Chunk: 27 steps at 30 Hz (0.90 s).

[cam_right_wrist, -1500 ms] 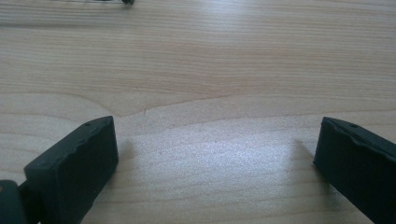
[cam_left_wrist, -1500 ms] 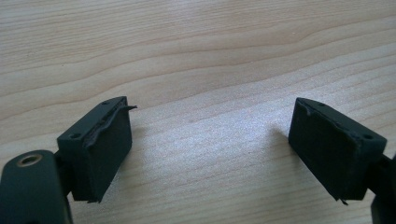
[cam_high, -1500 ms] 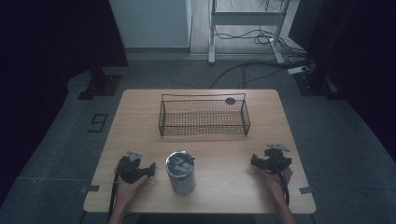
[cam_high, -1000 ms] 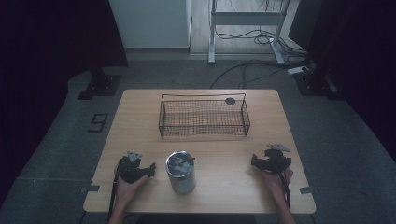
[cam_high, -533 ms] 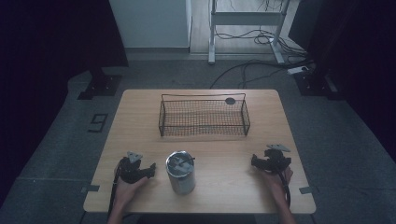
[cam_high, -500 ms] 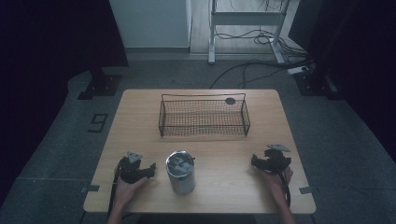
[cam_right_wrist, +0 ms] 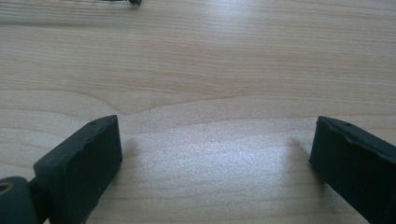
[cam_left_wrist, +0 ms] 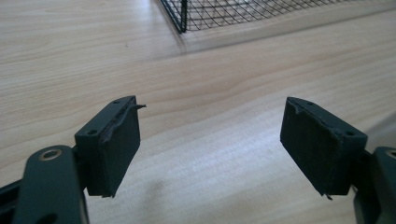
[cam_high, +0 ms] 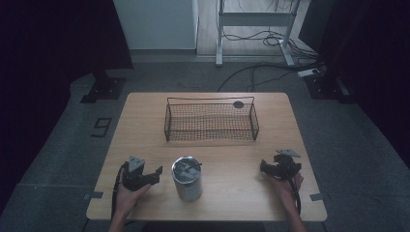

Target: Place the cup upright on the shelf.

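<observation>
The table [cam_high: 145, 125] was made of light wood. A shiny tin can [cam_high: 187, 179] stood upright near its front edge, a bit left of the middle. Something dark lay in the top of the can, but it was too small to tell what.

The left gripper [cam_high: 155, 173] sat near the front left corner, just beside the can and not touching it. The person's left hand [cam_high: 128, 195] held it from behind. In the left gripper view, the left gripper [cam_left_wrist: 210, 144] had its two black jaws apart, with bare wood between them (the jaws had just been closing a little, on nothing).

The right gripper [cam_high: 265, 166] was near the front right corner, well apart from the can. The right hand [cam_high: 285, 186] held it. In the right gripper view, the right gripper [cam_right_wrist: 210, 163] had its jaws wide apart, and wood was between them too.

A black wire basket [cam_high: 212, 126] stood toward the back edge, in the middle. A corner of the basket [cam_left_wrist: 243, 11] showed at the top of the left gripper view. A small dark round thing [cam_high: 238, 104] sat by the basket's back right corner, maybe on the table behind it.
</observation>
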Motion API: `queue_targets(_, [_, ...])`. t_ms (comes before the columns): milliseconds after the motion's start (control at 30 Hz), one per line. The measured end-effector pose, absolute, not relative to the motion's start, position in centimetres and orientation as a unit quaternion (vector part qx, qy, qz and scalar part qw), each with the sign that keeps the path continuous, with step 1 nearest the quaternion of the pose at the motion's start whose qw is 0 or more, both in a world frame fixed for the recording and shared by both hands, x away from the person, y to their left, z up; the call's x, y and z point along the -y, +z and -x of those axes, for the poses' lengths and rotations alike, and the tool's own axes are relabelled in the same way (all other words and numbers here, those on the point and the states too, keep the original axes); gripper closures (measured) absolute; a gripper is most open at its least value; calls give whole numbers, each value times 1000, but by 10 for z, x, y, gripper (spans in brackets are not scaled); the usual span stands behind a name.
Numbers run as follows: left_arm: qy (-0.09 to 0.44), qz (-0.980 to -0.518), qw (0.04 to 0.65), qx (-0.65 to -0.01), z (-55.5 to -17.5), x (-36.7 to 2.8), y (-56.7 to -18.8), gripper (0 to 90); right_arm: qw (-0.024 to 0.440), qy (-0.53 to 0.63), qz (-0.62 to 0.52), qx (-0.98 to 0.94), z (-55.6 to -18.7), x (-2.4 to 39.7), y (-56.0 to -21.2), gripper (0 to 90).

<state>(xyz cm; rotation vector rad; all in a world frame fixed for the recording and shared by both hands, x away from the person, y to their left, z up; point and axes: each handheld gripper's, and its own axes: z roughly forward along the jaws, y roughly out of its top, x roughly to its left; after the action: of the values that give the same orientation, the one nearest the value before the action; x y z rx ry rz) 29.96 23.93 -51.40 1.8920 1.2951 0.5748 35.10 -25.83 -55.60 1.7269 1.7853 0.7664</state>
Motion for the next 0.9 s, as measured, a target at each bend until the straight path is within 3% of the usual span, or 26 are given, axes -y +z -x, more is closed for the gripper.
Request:
queue_targets(567, [189, -748, 422, -477, -280, -233, -489, 150, 269, 285, -640, -661, -350, 258, -556, 31])
queue_targets(900, [195, -752, 442, -450, -266, -224, -473, 144, 269, 285, -639, -661, -350, 258, -556, 33])
